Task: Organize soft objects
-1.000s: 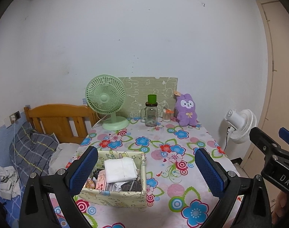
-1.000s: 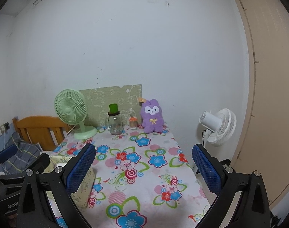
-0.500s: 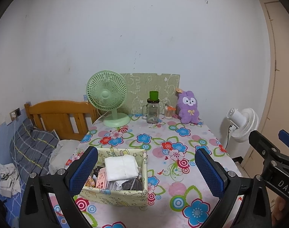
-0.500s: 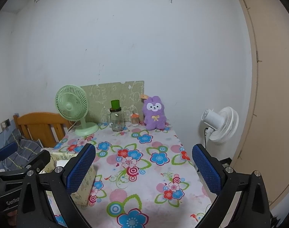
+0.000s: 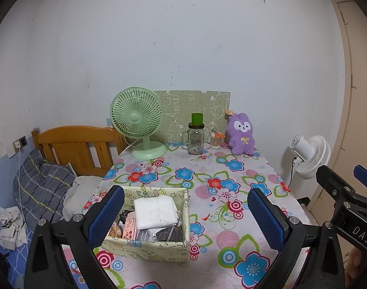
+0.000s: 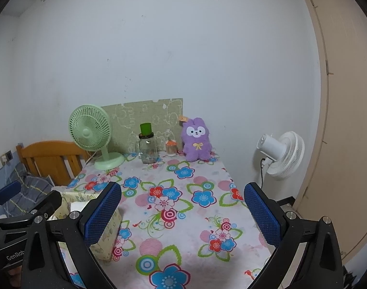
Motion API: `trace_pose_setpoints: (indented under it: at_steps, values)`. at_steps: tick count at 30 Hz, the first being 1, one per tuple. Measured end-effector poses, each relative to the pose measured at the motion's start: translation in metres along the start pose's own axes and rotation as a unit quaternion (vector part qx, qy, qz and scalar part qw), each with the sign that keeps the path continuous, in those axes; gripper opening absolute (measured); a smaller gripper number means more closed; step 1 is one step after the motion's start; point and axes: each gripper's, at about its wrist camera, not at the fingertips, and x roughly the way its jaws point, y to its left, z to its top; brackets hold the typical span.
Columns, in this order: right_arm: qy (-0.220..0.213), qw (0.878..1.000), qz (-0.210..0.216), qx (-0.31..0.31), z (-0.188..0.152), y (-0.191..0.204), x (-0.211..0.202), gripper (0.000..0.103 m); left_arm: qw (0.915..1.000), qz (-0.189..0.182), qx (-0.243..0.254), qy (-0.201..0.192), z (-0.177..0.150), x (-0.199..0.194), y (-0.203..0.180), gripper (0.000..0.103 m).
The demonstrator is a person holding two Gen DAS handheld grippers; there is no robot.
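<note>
We see even, soft indoor light, faint shadows, sharp focus throughout, and strong fisheye bending with black corners.

A: From my console, the table cloth (image 5: 241,168) reads white with blue, red and pink flowers and green leaves. The plush rabbit (image 5: 241,134) is purple, white-faced, with a yellow bow.

B: I log the storage box (image 5: 147,248) as pale yellow-green with cartoon prints; a white folded cloth (image 5: 156,210) lies on top.

A: My desk fan (image 5: 137,118) is mint green; the floor fan (image 5: 308,154) is white.

B: The jar (image 6: 148,148) is clear with a green cup (image 6: 146,128) above. The board (image 6: 144,118) is olive with pale outlines. Both grippers' pads (image 6: 103,214) are blue on black frames.
</note>
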Motion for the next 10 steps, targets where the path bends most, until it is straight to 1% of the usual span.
trace_pose_setpoints:
  at_steps: [10]
  values:
    - [0.008, 1.000, 0.002, 0.001, -0.0006, 0.0003, 0.0060, 0.103, 0.9999, 0.002, 0.004, 0.010, -0.0015, 0.0054, 0.0000, 0.103]
